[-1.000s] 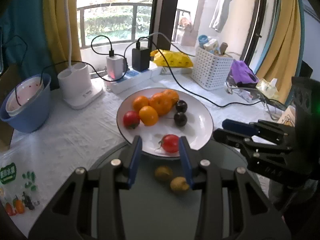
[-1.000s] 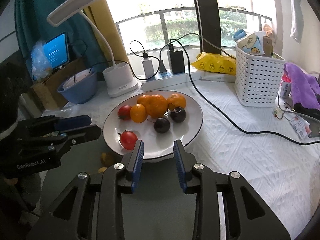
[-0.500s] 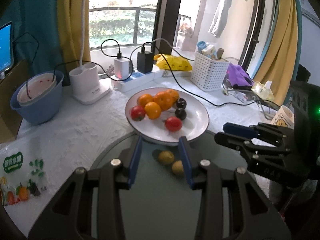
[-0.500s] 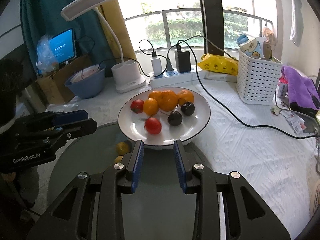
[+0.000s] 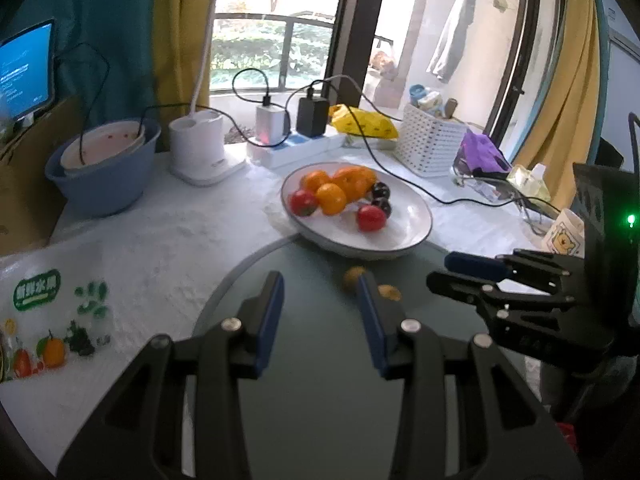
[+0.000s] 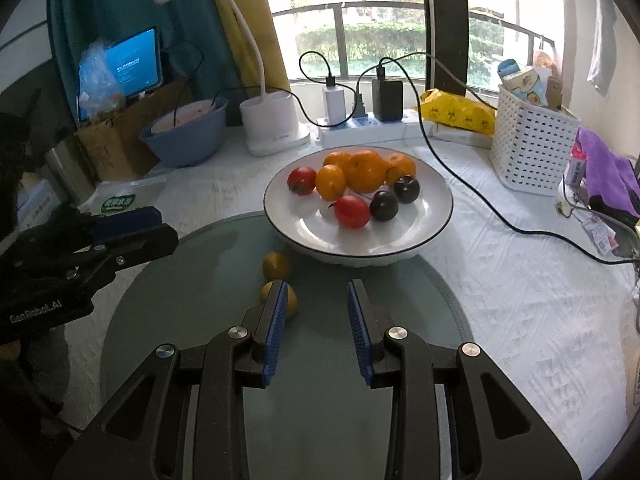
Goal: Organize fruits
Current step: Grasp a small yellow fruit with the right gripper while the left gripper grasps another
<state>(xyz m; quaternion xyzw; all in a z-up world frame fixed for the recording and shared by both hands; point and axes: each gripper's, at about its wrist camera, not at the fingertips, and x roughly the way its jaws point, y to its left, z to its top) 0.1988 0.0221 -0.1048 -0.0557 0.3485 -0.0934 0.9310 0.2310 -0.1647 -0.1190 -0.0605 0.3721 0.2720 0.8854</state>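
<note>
Tomatoes [image 6: 351, 211], oranges [image 6: 364, 171] and dark plums [image 6: 384, 205] fill a white plate [image 6: 432, 224] beyond both grippers' [image 6: 316, 300] narrowly parted, empty jaws, angled downward.

On the plate [image 6: 436, 216]: four oranges [image 6: 364, 170], two tomatoes [image 6: 351, 211], two dark plums [image 6: 384, 205]; two small yellow fruits [image 6: 276, 265] sit lower center.

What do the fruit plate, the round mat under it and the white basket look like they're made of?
Plate: probably glazed ceramic; glossy white, thin dark rim line.
Round mat: likely glass or smooth plastic; grey-green, faint reflections.
Basket: moulded plastic, matte white, regular perforated grid.
</note>
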